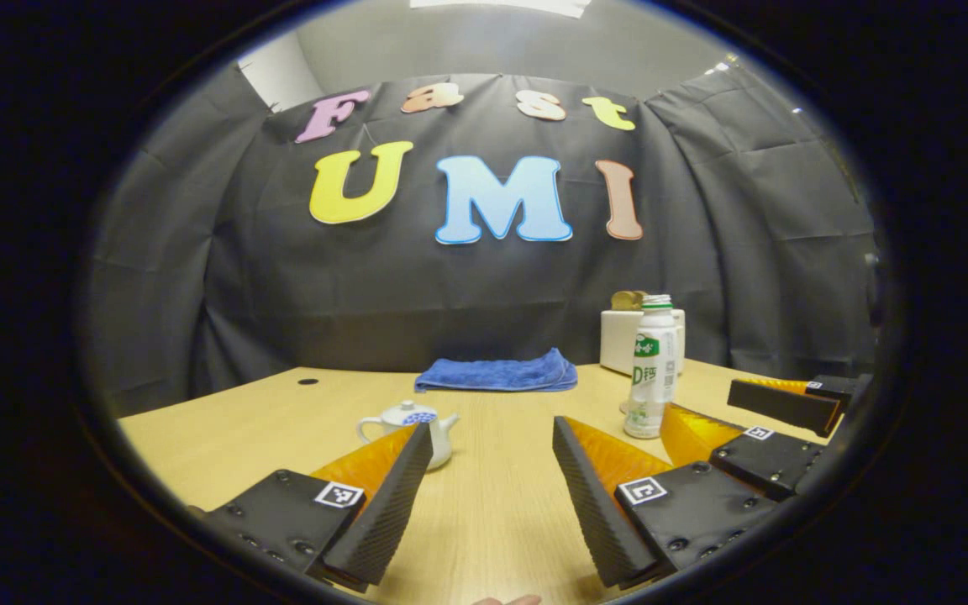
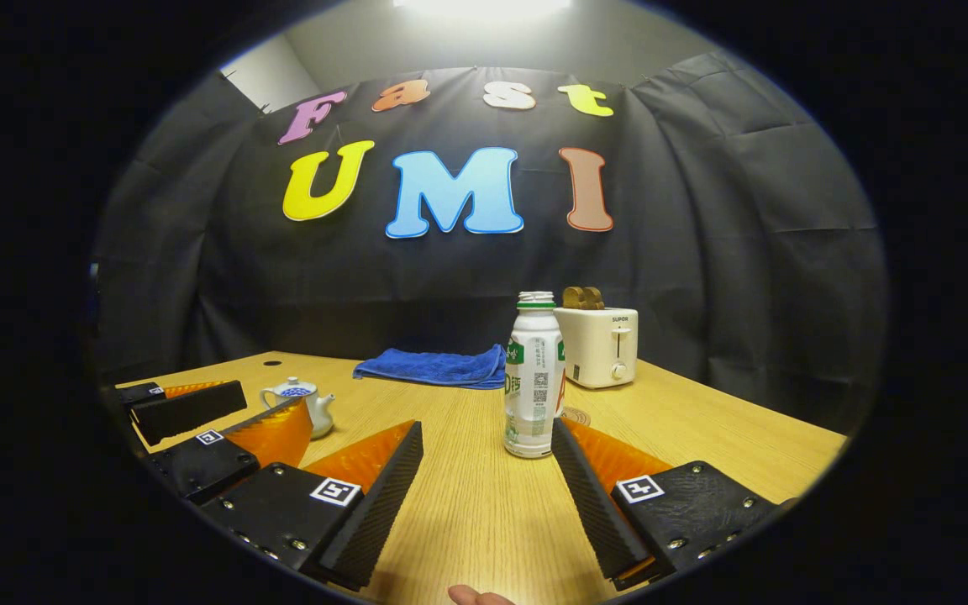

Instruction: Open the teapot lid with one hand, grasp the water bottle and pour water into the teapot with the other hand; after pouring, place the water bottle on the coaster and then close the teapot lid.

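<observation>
Wooden tabletop [image 2: 467, 512] is seen carrying a white bottle [image 2: 533, 378] with a green-printed label, standing upright, its writing too small to be read. A toaster [image 2: 597, 344] behind it is marked SUPOR. The teapot [image 1: 408, 424], lid on, is set near a blue towel [image 1: 497, 371]. Both the left gripper [image 1: 492, 496] and the right gripper [image 2: 488, 496] are held wide open, nothing gripped.

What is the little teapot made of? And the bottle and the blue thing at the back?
The teapot looks like glazed white ceramic: shiny, with blue painted pattern. The water bottle seems to be matte white plastic under a printed label. The blue towel looks like soft, fuzzy cloth, folded in limp layers.
</observation>
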Available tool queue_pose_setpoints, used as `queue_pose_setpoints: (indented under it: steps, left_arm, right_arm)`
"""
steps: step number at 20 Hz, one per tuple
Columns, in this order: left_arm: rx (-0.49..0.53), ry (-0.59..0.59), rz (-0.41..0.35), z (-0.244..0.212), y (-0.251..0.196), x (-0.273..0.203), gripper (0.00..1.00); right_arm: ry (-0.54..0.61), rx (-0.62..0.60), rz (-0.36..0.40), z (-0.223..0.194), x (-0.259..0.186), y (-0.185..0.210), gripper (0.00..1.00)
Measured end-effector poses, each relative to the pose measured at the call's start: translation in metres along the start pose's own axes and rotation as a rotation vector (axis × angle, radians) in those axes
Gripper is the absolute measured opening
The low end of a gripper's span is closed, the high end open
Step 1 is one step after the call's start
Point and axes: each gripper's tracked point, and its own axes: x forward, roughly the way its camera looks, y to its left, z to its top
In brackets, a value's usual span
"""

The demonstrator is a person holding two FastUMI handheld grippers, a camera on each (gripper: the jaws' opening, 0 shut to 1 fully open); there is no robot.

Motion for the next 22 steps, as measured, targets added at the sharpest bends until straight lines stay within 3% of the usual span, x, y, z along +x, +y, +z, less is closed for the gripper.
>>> queue_pose_setpoints:
  steps: [4,7,13,22]
  left_arm:
    - [-0.001,-0.001,-0.032,0.0,-0.005,0.001,1.0]
    - [-0.001,-0.001,0.009,0.001,0.009,0.007,1.0]
    - [0.033,-0.064,0.011,0.028,0.044,0.041,1.0]
    - [-0.029,0.063,0.04,0.002,0.09,0.12,1.0]
  right_arm:
    - [-0.004,0.0,0.007,0.001,0.0,0.002,0.95]
    - [0.006,-0.003,0.041,-0.001,0.003,0.006,0.95]
    - [0.043,0.002,0.049,-0.002,0.016,-0.001,0.95]
    - [0.013,0.003,0.044,0.018,0.027,-0.01,0.95]
